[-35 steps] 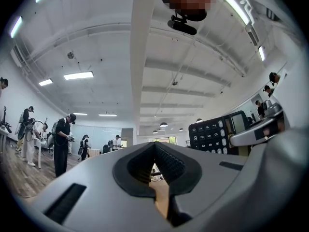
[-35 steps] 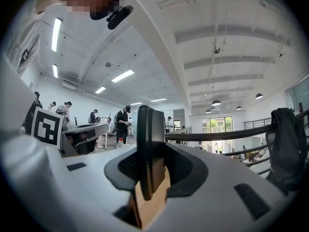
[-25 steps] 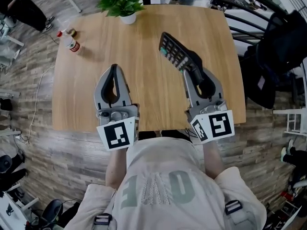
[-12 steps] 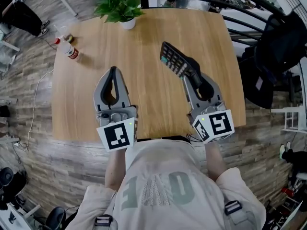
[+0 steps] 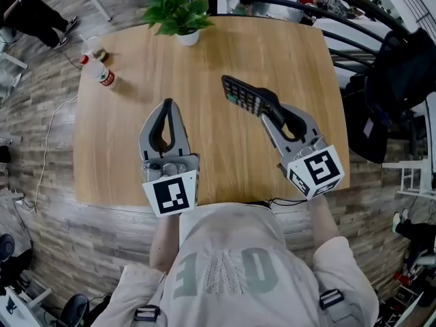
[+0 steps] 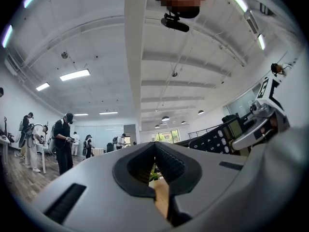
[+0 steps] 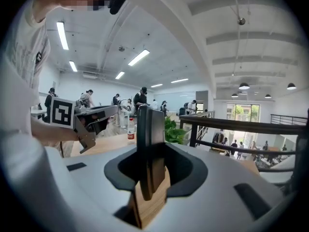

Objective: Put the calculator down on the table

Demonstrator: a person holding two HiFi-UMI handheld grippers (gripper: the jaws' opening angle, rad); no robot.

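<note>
The black calculator (image 5: 244,95) hangs tilted over the right half of the wooden table (image 5: 136,169), its keys facing up and left. My right gripper (image 5: 270,109) is shut on its near end. In the right gripper view the calculator (image 7: 149,129) stands edge-on between the pads. My left gripper (image 5: 167,105) hovers over the table's left middle, shut and holding nothing. In the left gripper view its jaws (image 6: 155,151) meet, and the calculator (image 6: 219,137) shows at the right.
A potted plant (image 5: 178,16) stands at the table's far edge. A small plastic bottle (image 5: 101,73) lies at the far left corner. A black railing (image 5: 306,5) and a chair with dark clothing (image 5: 402,67) flank the right side. Other people stand in the room beyond.
My right gripper has sunk a little toward the table with the calculator, which now lies lower and flatter. The left gripper has shifted slightly and stays shut.
</note>
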